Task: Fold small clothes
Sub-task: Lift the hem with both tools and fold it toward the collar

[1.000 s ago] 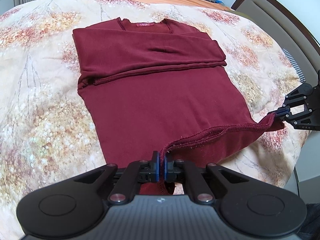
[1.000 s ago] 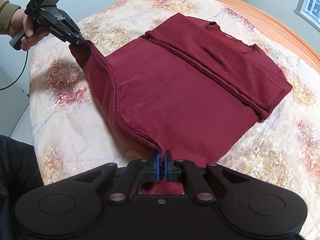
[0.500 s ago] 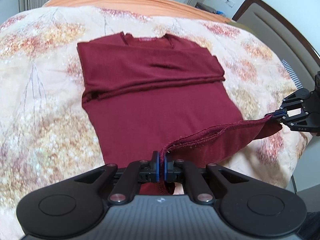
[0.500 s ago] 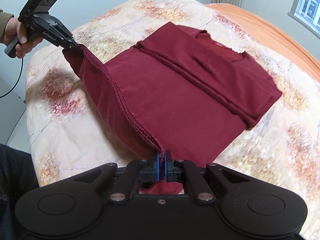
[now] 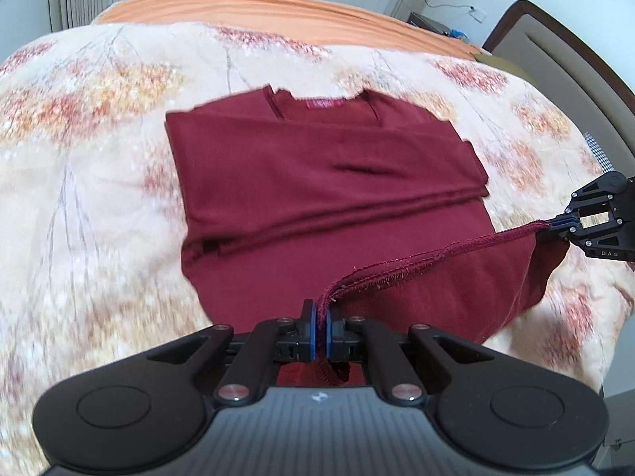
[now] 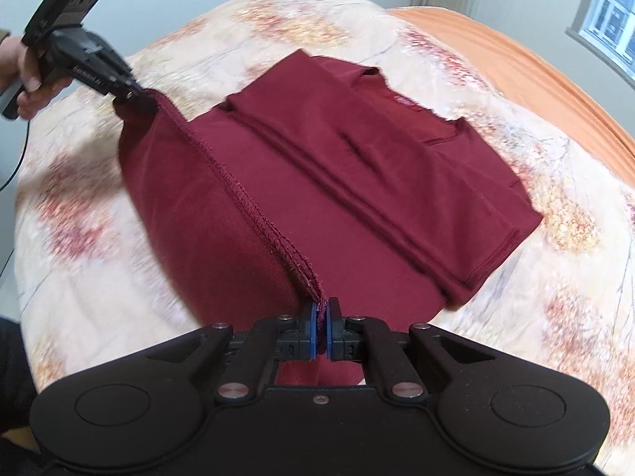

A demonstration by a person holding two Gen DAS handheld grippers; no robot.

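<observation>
just ahead of the left gripper [image 5: 320,319], a dark red top [image 5: 317,206] lies spread on a floral bedspread [image 5: 91,166], its sleeves folded across the chest and its neckline at the far end. inside that neckline sits a small red label [image 5: 324,104] — its writing is too blurred to read. white letters "das" show on the right gripper [image 5: 557,225] in the left wrist view; in the right wrist view the left gripper [image 6: 137,93] carries white lettering on its side that cannot be made out.

both grippers are clamped on the top's hem [image 5: 428,260], one at each bottom corner, with the blue pads [image 5: 310,319] pressed flat on the cloth. the hem runs taut between them, raised off the bedspread, and the lower part of the top hangs down from it. a hand [image 6: 29,67] grips the left gripper's handle. the right gripper [image 6: 321,319] has the rest of the top stretching away in front of it — toward an orange sheet [image 6: 528,67] beyond the bedspread.
</observation>
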